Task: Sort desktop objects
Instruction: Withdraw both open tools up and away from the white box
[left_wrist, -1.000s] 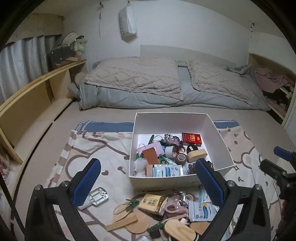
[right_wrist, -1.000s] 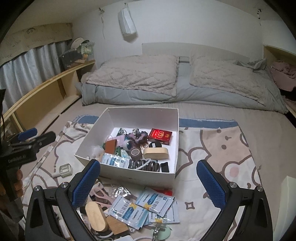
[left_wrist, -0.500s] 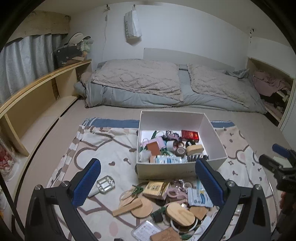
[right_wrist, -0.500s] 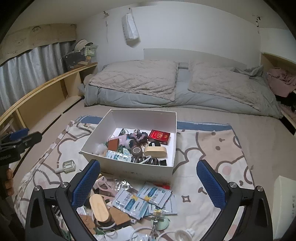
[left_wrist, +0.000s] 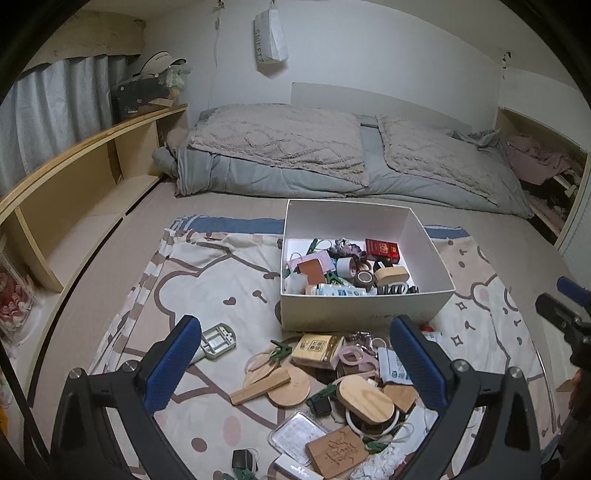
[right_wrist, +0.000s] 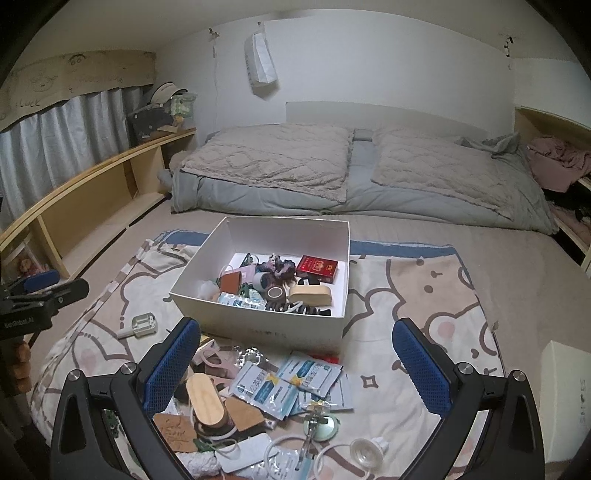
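Both grippers are hovering with jaws wide apart, holding nothing: the left gripper (left_wrist: 295, 363) above the scattered pile of wooden pieces and packets (left_wrist: 332, 384), the right gripper (right_wrist: 297, 363) likewise. The white rectangular cardboard box (left_wrist: 364, 312), part-filled, is sitting at twelve o'clock just beyond the pile on the cartoon-print blanket (left_wrist: 207, 280).

You are looking at bare patterned blanket (left_wrist: 207, 280) lying open left of the white cardboard box (left_wrist: 354, 310), while a heap of wooden pieces and packets (left_wrist: 332, 384) is crowding its near wall.
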